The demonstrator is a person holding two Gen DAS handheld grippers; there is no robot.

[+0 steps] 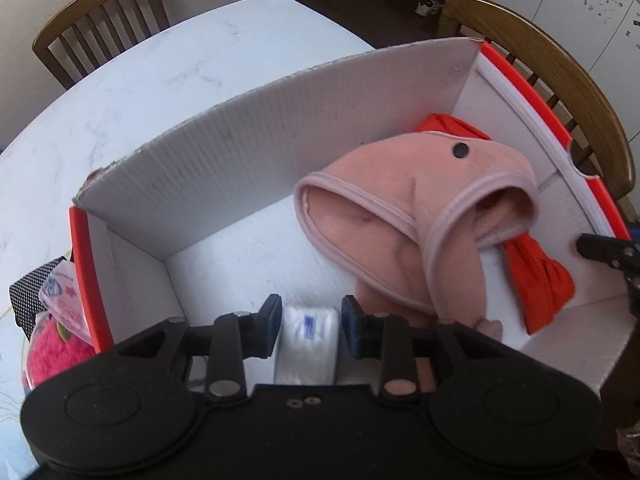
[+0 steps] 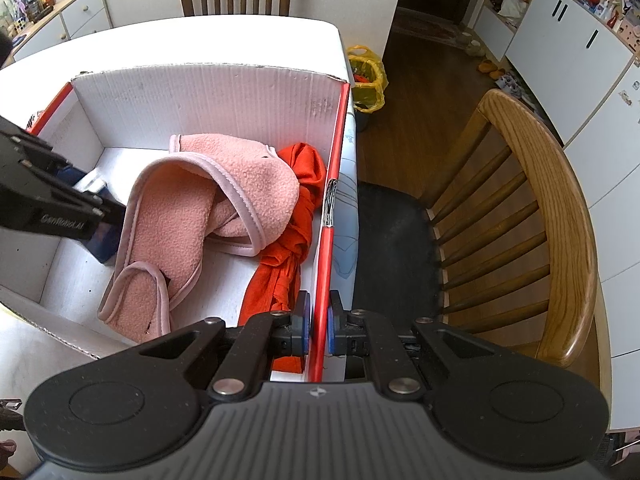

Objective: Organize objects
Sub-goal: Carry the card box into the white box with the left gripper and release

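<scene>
A white cardboard box (image 1: 240, 128) with red outer sides stands on the white table (image 1: 160, 60). Inside it lie a pink fleece garment (image 1: 380, 240) and, partly under it, an orange cloth (image 1: 536, 280). My left gripper (image 1: 310, 320) points down into the box's left part. A white tissue packet (image 1: 308, 344) sits between its blue pads, and thin gaps show on both sides. In the right wrist view the left gripper (image 2: 90, 204) reaches in from the left beside the fleece (image 2: 224, 184). My right gripper (image 2: 318, 324) is shut on the box's red side wall (image 2: 334, 184).
A pink fluffy item (image 1: 48, 352) and a dotted pouch (image 1: 28, 296) lie outside the box's left end. Wooden chairs stand at the table's far side (image 1: 100, 12) and right side (image 2: 540, 220). A yellow bag (image 2: 368, 76) sits on the floor.
</scene>
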